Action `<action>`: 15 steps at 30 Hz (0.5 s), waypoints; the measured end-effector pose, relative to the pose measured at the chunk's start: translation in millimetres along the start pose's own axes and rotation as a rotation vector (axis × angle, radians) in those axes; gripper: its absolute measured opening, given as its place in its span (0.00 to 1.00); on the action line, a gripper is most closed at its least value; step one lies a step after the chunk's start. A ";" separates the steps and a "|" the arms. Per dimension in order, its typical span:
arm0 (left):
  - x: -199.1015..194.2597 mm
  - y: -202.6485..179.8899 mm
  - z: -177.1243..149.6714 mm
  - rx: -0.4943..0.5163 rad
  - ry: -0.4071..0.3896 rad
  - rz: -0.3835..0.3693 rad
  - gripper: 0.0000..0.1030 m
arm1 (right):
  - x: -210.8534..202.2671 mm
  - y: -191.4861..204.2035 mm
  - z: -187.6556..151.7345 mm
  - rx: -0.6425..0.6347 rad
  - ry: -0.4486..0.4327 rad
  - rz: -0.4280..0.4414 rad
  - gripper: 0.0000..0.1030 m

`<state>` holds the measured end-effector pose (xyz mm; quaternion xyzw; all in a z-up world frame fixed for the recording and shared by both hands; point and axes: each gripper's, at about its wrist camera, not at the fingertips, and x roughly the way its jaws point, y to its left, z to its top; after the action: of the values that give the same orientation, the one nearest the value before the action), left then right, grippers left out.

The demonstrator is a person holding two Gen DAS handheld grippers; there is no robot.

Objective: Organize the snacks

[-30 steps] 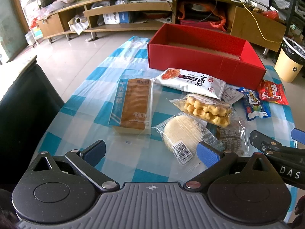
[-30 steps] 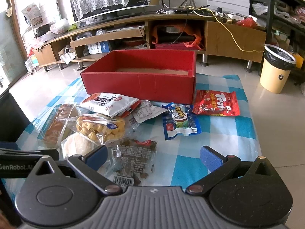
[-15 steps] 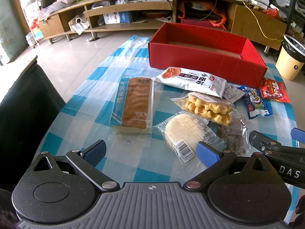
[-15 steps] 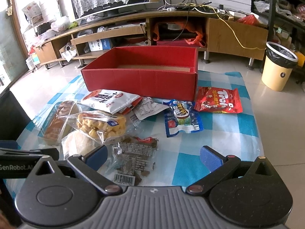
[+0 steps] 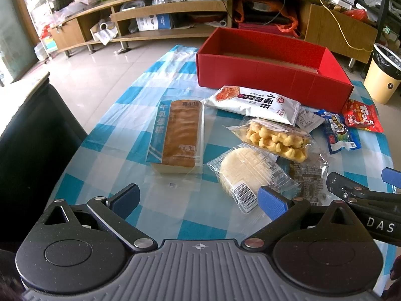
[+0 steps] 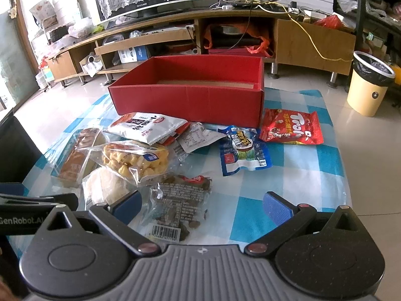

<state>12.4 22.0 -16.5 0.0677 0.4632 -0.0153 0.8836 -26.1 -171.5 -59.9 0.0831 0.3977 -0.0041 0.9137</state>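
An empty red box (image 5: 273, 75) (image 6: 190, 95) stands at the far end of the blue-checked table. Snacks lie in front of it: a cake loaf (image 5: 179, 133), a white noodle bag (image 5: 253, 104) (image 6: 147, 126), yellow pastries (image 5: 275, 138) (image 6: 135, 160), a round white cake (image 5: 248, 173), a dark snack pack (image 6: 181, 200), a blue pouch (image 6: 243, 150) and a red Trolli bag (image 6: 292, 128). My left gripper (image 5: 198, 198) is open and empty above the near table edge. My right gripper (image 6: 201, 204) is open and empty, over the dark pack.
A black chair (image 5: 27, 138) stands left of the table. A wooden TV cabinet (image 6: 225, 32) runs along the back. A yellow bin (image 6: 368, 85) stands on the floor to the right. The tablecloth (image 6: 300, 170) is bare at the right front.
Both grippers have drawn back and risen slightly, so the snacks and box sit a little farther off. Nothing on the table has moved.
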 end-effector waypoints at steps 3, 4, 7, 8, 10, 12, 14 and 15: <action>0.2 0.0 0.0 0.001 0.002 -0.001 0.99 | 0.2 0.0 -0.2 0.002 0.002 0.000 1.00; 0.4 0.2 -0.2 0.001 0.003 0.000 0.98 | 0.6 0.2 -0.2 0.002 0.004 0.001 1.00; 0.4 0.2 -0.2 0.002 0.003 0.001 0.98 | 1.4 0.6 -0.4 0.001 0.008 0.001 1.00; 0.5 0.2 -0.1 0.002 0.003 0.000 0.98 | 1.5 0.4 -0.4 0.001 0.008 0.001 1.00; 0.7 0.4 -0.2 0.002 0.005 0.000 0.98 | 1.6 0.6 -0.4 0.000 0.010 0.000 1.00; 0.0 1.0 -0.9 0.003 0.004 -0.002 0.98 | 1.4 0.8 -0.6 -0.004 0.010 0.001 1.00; -0.1 2.8 -1.6 0.005 0.004 -0.007 0.98 | 1.3 1.4 -0.6 -0.009 0.012 0.006 1.00; 0.7 3.7 -1.1 0.006 0.004 -0.011 0.99 | 1.1 2.0 -0.5 -0.012 0.012 0.009 1.00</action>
<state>12.3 25.9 -17.3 0.0681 0.4653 -0.0214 0.8823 -25.5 -169.3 -60.8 0.0793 0.4030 0.0030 0.9118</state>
